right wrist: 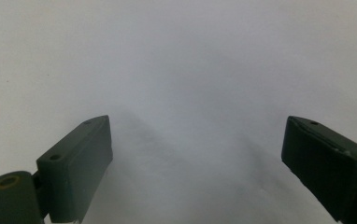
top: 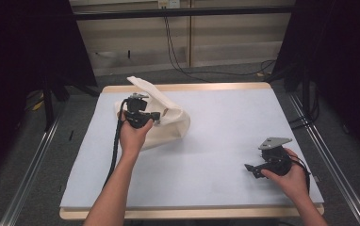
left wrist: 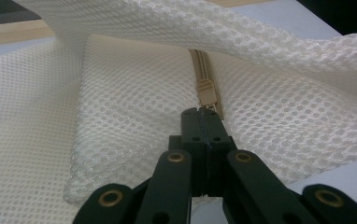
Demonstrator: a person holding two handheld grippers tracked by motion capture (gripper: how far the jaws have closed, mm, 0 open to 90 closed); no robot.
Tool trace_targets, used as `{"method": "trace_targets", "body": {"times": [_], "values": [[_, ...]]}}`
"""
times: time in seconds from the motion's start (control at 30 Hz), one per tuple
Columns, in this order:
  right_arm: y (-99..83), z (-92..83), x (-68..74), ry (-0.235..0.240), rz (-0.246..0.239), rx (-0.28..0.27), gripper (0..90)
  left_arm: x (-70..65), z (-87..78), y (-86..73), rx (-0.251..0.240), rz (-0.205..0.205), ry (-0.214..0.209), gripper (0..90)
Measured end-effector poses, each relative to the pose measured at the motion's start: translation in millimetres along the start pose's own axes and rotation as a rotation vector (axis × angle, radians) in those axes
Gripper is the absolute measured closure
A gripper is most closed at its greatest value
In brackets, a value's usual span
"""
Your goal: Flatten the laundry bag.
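Firmly, left hand-held gripper (left wrist: 203, 116) pinches zipper pull (left wrist: 205, 89) — closed.

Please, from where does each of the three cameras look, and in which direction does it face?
High view: above the person's side, facing forward and down on the table; both forearms show.
Left gripper view: on the left gripper, shut at the zipper pull of the mesh bag.
Right gripper view: on the right gripper, open over bare table.
Shared: high and left gripper views show the bag.

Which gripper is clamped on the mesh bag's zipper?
The left gripper, jaws shut at the zipper of the mesh bag. The right gripper is open over bare table.
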State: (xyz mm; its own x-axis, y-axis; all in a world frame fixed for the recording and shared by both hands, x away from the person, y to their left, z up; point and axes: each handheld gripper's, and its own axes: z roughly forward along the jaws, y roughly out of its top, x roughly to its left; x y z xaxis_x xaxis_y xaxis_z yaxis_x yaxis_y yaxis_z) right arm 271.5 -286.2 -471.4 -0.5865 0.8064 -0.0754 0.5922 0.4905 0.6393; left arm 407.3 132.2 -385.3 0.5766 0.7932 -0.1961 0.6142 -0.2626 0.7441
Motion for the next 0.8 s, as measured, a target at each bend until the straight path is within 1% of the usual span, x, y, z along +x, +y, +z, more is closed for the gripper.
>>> {"method": "trace_targets", "body": {"times": [0.03,0.1,0.13,0.17,0.33,0.43,0.5,0.53,0.57,0.6,0.63,0.67,0.7,0.73,0.77,0.8], "values": [[0.1,0.0,0.1,0.001,0.001,0.001,8.6,-0.6,1.2,0.1,0.002,0.005,-0.005,90.0],[0.1,0.0,0.1,0.001,-0.001,0.0,8.6,-2.7,4.5,0.2,0.001,0.001,-0.01,90.0],[0.1,-0.1,0.0,0.001,-0.002,0.001,8.6,-3.5,6.4,0.2,0.007,0.009,-0.015,89.9],[0.0,0.0,-0.1,0.002,-0.003,0.002,8.6,-5.3,8.6,-0.2,0.002,-0.002,-0.016,89.8],[-0.4,0.1,0.4,0.007,0.004,0.009,8.6,-10.4,17.2,-1.8,0.023,0.016,-0.031,89.3],[-0.5,0.3,0.3,0.006,0.001,0.008,8.8,-14.8,21.5,-1.7,0.018,0.012,-0.034,88.7],[-0.6,0.8,0.3,0.007,-0.003,0.006,8.8,-17.3,24.0,-1.5,0.015,0.018,-0.043,87.6],[-0.7,1.1,0.2,0.006,-0.006,0.006,8.8,-18.2,24.6,-1.3,0.021,0.025,-0.045,85.7],[-0.8,1.2,0.7,0.003,-0.002,0.007,8.8,-20.0,26.7,-1.6,0.014,0.017,-0.045,83.8],[-0.8,1.3,0.7,0.004,-0.003,0.007,8.8,-20.7,27.3,-1.8,0.021,0.019,-0.045,83.0],[-0.8,1.4,0.5,0.004,-0.005,0.007,8.8,-21.4,28.2,-1.9,0.026,0.031,-0.042,81.0],[-0.9,1.4,0.5,0.006,-0.004,0.007,8.8,-23.2,30.1,-2.4,0.011,0.011,-0.041,76.4],[-1.1,1.4,0.2,0.009,-0.008,0.007,8.8,-22.4,30.0,-2.0,0.03,0.03,-0.049,73.4],[-1.3,1.3,0.1,0.009,-0.004,0.007,8.8,-22.8,30.1,-2.0,0.031,0.033,-0.048,69.7],[-1.5,1.4,-0.1,0.009,-0.004,0.005,8.8,-25.0,31.2,-2.2,0.019,0.028,-0.041,66.7],[-1.7,1.4,0.1,0.011,0.002,0.007,8.9,-24.6,30.9,-2.0,0.025,0.043,-0.039,62.8]]}}
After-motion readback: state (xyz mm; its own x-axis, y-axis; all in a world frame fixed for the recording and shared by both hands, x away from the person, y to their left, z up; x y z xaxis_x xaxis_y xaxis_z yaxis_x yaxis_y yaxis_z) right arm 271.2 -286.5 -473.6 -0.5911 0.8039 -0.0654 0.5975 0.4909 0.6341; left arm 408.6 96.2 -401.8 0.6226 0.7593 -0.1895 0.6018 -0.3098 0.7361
